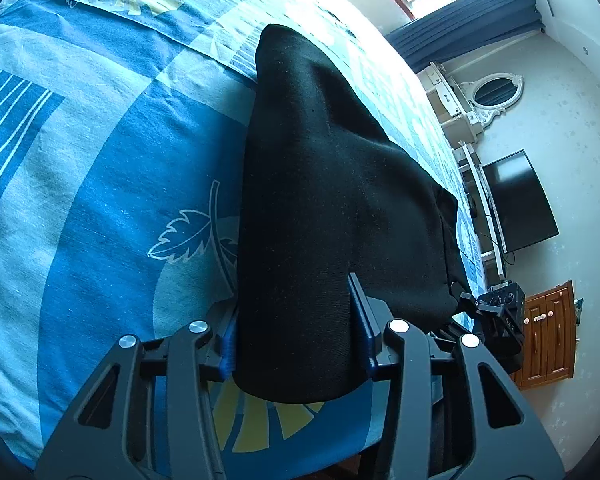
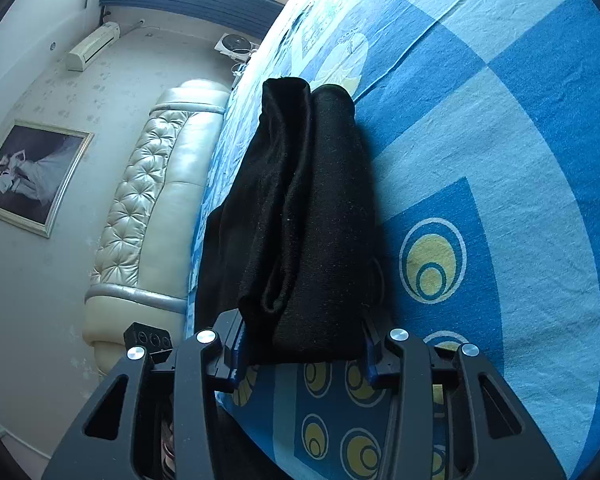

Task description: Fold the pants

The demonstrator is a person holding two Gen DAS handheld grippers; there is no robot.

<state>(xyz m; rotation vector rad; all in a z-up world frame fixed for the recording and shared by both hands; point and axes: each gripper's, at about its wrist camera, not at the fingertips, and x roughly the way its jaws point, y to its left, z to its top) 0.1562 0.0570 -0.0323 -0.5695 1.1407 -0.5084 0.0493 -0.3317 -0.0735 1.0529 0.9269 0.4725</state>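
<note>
Both claws, left (image 1: 296,320) and right (image 2: 300,340), pinch the black pants (image 1: 332,168) bunched between their fingers, cloth trailing ahead onto the blue bedsheet (image 1: 100,160), so I'd keep both level and lay the fold down evenly, without letting one corner sag.

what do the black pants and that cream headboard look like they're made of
Black pants: apparently a soft matte knit or fleece; fine grainy weave, lint specks, limp folds. Cream headboard: likely leather or faux leather, glossy; button-tufted padding with shiny highlights. Which of the two can't be told.
</note>
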